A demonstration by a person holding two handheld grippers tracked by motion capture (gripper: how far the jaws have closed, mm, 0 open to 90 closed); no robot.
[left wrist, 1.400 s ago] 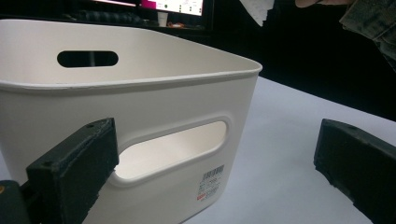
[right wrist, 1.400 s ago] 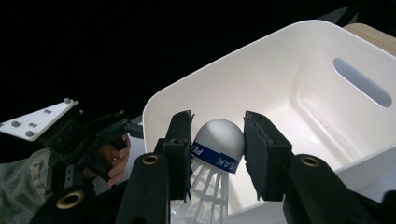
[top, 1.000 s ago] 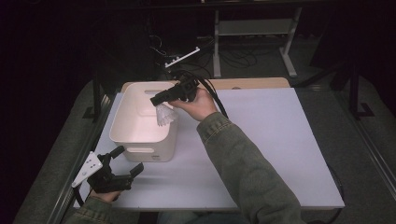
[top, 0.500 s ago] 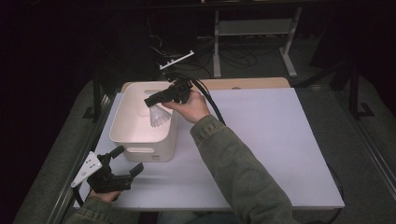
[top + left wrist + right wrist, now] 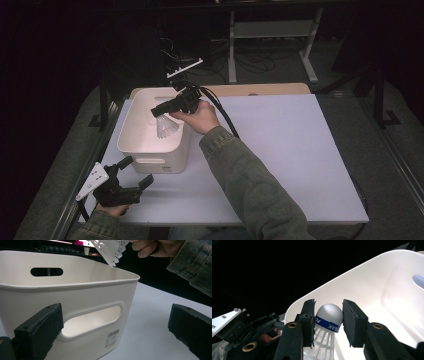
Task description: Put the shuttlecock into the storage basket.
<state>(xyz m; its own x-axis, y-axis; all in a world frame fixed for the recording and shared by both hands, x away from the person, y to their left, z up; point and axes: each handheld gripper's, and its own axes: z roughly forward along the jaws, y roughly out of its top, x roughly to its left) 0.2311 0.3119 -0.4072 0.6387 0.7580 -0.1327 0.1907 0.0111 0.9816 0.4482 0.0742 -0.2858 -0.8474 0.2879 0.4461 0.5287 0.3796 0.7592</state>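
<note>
Item one — white plastic shuttlecock (image 5: 327, 322) with a rounded grey-white cork head and a slotted, net-like skirt. A blue band circles the head; the white lettering on it reads "PE" at one side and "EAK" at the other, the middle hidden behind the gripper. It hangs above the inside of the bin, head uppermost and skirt flaring downward, as the high view (image 5: 166, 128) shows; the toothed skirt edge (image 5: 110, 250) enters the left gripper view from the top.

Item two — white rectangular plastic bin (image 5: 131, 136), rounded corners, with an oval handle slot in each end wall. It stands on the left part of the pale grey counter (image 5: 300, 150). A small barcode sticker with red marking (image 5: 111, 338) sits low on the near wall beneath the slot; its print is too small to read.

Item three — right gripper (image 5: 161, 110), black, clamped on the shuttlecock's head, one pad on each side of the blue band. A hand (image 5: 197, 117) in a denim-type sleeve carries it over the bin.

Item four — left gripper (image 5: 131, 175), black, grey plate on top, spread wide and holding nothing — near the counter's front left corner, just before the bin.
</note>
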